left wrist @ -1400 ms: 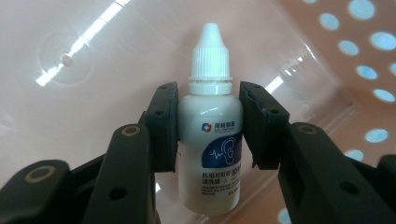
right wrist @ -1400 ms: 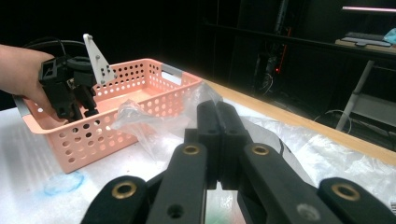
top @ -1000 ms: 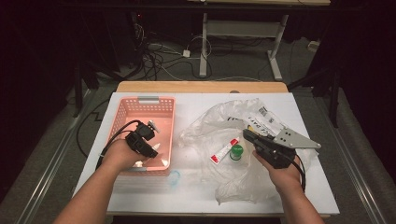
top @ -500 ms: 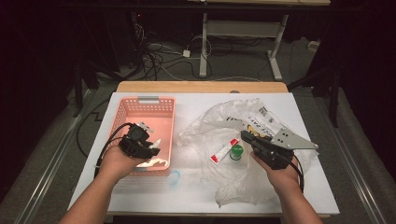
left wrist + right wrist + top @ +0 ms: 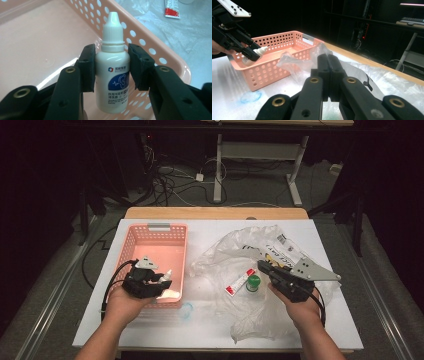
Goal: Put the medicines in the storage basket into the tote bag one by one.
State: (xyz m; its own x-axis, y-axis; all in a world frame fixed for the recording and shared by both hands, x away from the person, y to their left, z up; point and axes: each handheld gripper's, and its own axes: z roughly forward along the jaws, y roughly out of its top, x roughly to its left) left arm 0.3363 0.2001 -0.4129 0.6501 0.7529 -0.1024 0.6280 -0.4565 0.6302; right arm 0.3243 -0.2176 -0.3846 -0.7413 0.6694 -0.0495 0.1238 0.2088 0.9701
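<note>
The left tool (image 5: 111, 72) pinches a small white plastic dropper bottle (image 5: 113, 75) with a ribbed white cap and a blue label. Its two black pads press on the bottle's body from either side, just below the cap, so the bottle stands upright between them with its cap rising above the pads and its base hanging below. In the high view the left tool (image 5: 162, 281) holds the bottle (image 5: 166, 277) over the near right part of the pink perforated plastic basket (image 5: 131, 240), close to the basket's right wall. The right gripper view shows the bottle (image 5: 254, 55) tilted in the tool's grip, above the basket's (image 5: 272, 67) inside and clear of its floor.

The right tool (image 5: 327, 65) has its jaws pressed together with nothing between them. In the high view it (image 5: 263, 266) rests over the crumpled clear plastic bag (image 5: 227, 255) on the white desk (image 5: 210, 227), well apart from the basket. Just beside its tips lie a red and white tube (image 5: 239, 282) and a small green-capped item (image 5: 253, 282), both on the bag.
</note>
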